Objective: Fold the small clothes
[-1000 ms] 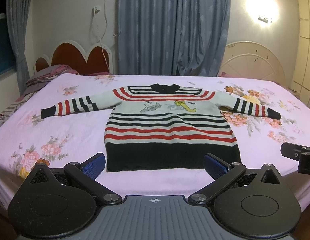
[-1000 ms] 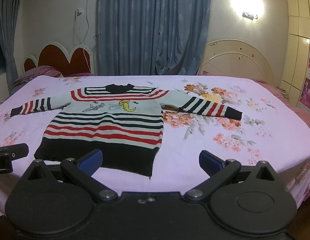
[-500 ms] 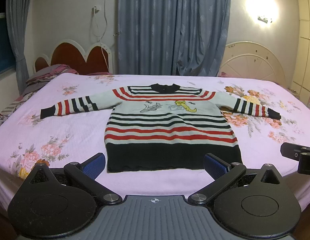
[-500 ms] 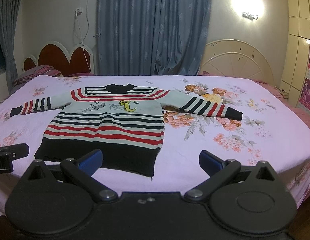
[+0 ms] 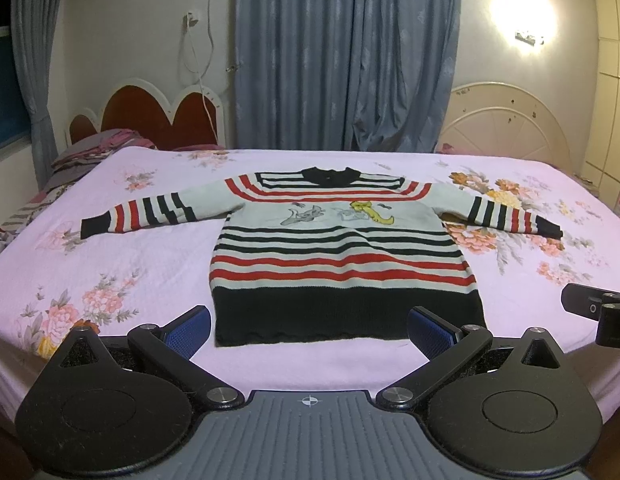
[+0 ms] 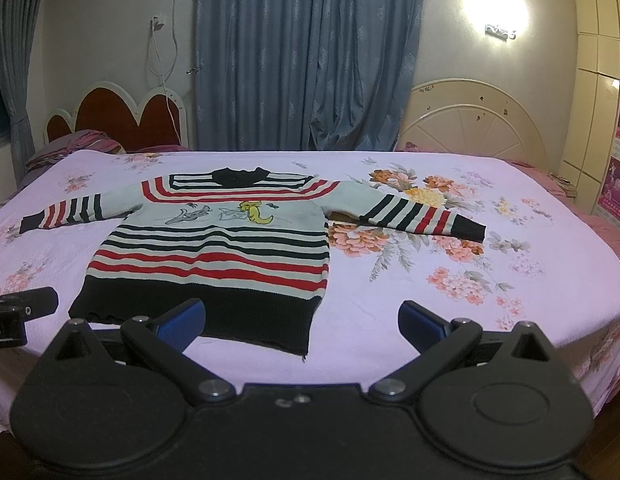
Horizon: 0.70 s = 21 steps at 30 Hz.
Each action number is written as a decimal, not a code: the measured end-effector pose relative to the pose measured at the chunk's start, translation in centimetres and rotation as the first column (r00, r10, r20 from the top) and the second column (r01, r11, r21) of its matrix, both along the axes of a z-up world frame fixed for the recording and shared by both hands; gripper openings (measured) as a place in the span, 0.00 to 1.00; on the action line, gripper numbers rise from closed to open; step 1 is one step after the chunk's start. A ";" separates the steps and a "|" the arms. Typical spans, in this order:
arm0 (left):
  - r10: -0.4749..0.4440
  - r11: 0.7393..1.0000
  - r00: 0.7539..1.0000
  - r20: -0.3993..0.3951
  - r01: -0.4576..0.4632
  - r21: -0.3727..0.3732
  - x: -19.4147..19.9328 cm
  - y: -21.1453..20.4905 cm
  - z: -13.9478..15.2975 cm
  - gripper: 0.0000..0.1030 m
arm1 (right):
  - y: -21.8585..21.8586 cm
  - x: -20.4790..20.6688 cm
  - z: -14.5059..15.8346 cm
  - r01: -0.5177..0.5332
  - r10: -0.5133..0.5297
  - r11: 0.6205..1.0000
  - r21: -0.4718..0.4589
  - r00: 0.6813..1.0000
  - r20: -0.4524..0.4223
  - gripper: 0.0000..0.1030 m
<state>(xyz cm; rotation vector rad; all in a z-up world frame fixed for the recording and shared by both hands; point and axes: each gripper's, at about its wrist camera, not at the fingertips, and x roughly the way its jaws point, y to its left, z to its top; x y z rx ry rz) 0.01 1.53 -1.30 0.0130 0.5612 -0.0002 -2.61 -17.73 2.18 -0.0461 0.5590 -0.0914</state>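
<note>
Behind the bed you see long blue curtains (image 5: 346, 52) at 12 o'clock, a red heart-shaped headboard (image 5: 150, 114) at 10 o'clock and a cream round headboard (image 5: 506, 120) at 2 o'clock, with a wall lamp (image 5: 528, 36) shining above it. A white cable (image 5: 198, 60) hangs down the wall from a socket near the red headboard.

You stand at the edge of a bed covered with a pink floral bedspread (image 5: 122, 264). On it the striped sweater (image 5: 342, 256) lies flat, front side up, with the collar at 12 o'clock and the black hem toward you at 6 o'clock. Both sleeves are spread out, one to 9 o'clock and one to 3 o'clock. On the chest there is a small cartoon picture in grey and yellow.

Your left gripper (image 5: 309, 330) hovers near the hem, its jaws released and spread wide, with nothing between the blue pads (image 5: 188, 330). The hem seems to sit between the two fingers in the left wrist view, but I cannot tell if they touch it.

Your right gripper (image 6: 300, 322) is also spread apart and empty. In its view the sweater is at 11 o'clock, and the right corner of the hem lies between the fingers. Each gripper shows at the edge of the other camera.
</note>
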 end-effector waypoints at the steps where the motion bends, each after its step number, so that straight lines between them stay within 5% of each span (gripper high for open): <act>1: -0.001 1.000 1.000 0.000 0.001 0.000 0.0 0.0 0.0 1.00 | 0.0 0.0 0.0 0.000 0.000 1.000 0.001 1.000 0.000 0.99; 21: -0.002 1.000 1.000 -0.001 0.002 0.005 0.2 -0.3 0.1 1.00 | 0.0 0.3 0.1 -0.004 0.004 1.000 0.002 1.000 0.001 0.99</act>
